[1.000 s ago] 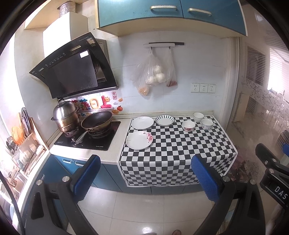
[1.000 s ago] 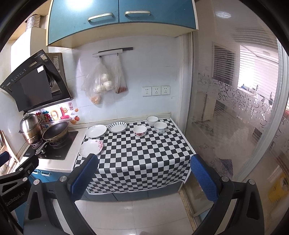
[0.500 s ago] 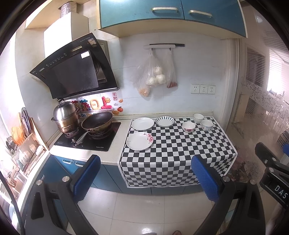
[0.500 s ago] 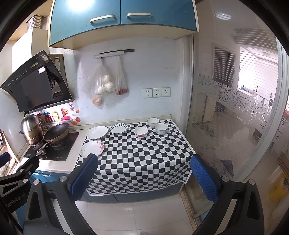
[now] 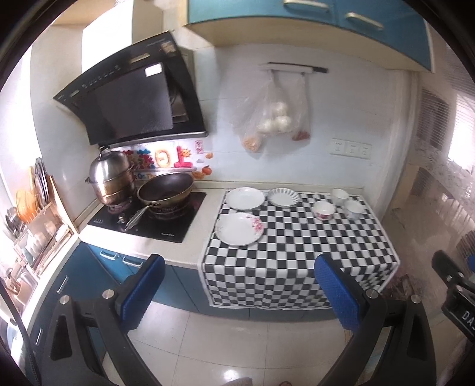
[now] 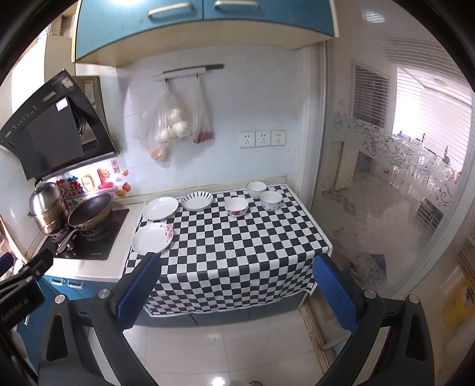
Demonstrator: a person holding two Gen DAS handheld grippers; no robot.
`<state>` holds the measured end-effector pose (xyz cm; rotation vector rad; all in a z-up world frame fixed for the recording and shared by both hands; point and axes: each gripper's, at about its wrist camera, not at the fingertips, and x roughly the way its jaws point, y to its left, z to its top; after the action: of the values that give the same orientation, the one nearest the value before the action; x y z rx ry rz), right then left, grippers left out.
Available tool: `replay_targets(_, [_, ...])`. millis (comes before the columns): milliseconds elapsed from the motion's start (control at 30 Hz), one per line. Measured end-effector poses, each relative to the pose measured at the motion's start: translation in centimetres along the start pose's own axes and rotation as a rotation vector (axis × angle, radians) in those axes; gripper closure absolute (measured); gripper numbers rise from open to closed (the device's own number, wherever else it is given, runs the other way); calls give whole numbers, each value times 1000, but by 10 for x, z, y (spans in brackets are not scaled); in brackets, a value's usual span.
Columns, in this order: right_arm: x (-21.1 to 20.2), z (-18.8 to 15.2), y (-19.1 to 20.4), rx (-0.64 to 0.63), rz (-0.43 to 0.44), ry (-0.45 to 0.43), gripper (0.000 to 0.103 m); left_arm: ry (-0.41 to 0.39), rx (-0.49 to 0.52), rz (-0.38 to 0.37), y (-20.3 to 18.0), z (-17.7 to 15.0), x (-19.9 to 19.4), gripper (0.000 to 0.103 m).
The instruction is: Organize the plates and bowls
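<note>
A home kitchen: a wok (image 5: 165, 191) sits on the stove (image 5: 148, 218), range hood (image 5: 133, 98) above it, blue cupboards (image 6: 204, 22) overhead.

Three plates (image 5: 244, 198) left on cloth (image 5: 297, 252), three bowls (image 5: 324, 210) right, stove (image 5: 148, 222) further left

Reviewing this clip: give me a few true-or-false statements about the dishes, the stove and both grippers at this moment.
1. Three plates and three bowls sit on the black-and-white checkered cloth. True.
2. The left gripper holds the pink-flowered white plate. False: it is open, away from the counter.
3. The dark frying pan sits on the black stove beside the steel steamer pot. True.
4. The three bowls are stacked. False: the bowl with red flowers and the other two stand apart.
5. The right gripper is open and empty. True.
</note>
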<state>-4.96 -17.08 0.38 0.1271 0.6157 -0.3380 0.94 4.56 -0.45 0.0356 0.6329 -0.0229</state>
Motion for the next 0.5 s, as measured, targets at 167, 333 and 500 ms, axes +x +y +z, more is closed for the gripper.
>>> replay_targets(167, [37, 8, 30, -12, 7, 33, 0, 44, -15, 2, 20, 6, 36, 0])
replay_targets(333, [89, 15, 57, -17, 25, 61, 0, 74, -15, 24, 33, 16, 79, 0])
replay_targets(500, [163, 24, 85, -34, 66, 117, 0, 115, -13, 65, 41, 27, 140, 0])
